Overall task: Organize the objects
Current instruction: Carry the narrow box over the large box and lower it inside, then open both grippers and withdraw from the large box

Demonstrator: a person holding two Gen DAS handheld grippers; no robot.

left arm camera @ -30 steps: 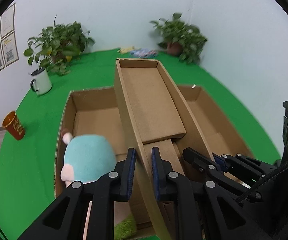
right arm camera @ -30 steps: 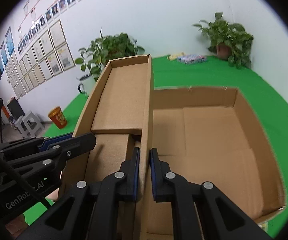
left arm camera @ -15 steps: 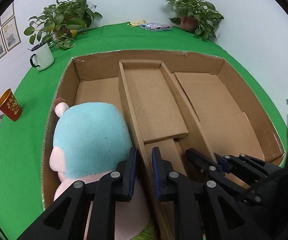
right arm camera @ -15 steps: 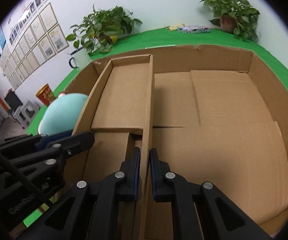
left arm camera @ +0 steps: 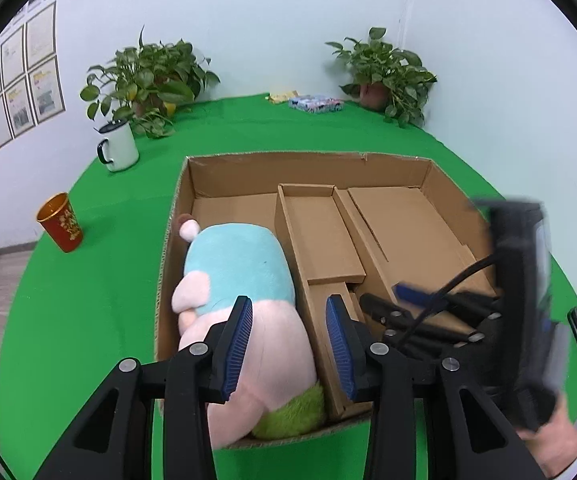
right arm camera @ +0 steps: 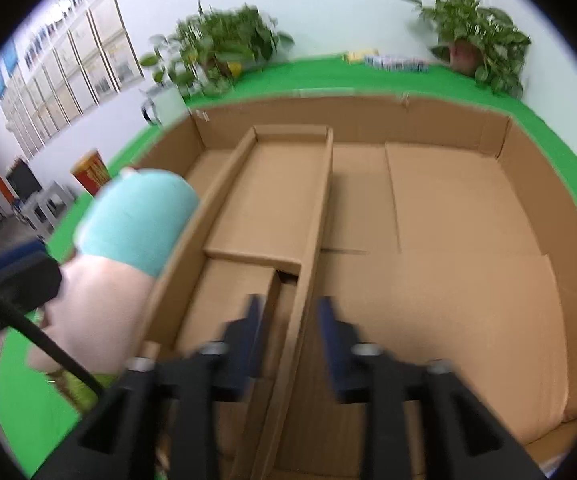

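Both grippers, left (left arm camera: 288,340) and right (right arm camera: 291,340), gape wide, holding nothing. Each straddles a wall of the tray (left arm camera: 320,232) inside the box (left arm camera: 308,162). The plush (left arm camera: 240,276) fills the box's left bay, beside the tray.

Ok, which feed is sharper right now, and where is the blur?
Left wrist view is mostly sharp: plush toy and left tool crisp, only the right tool smears. Right wrist view is motion-blurred throughout, worst on its own right tool; both bend with fisheye.
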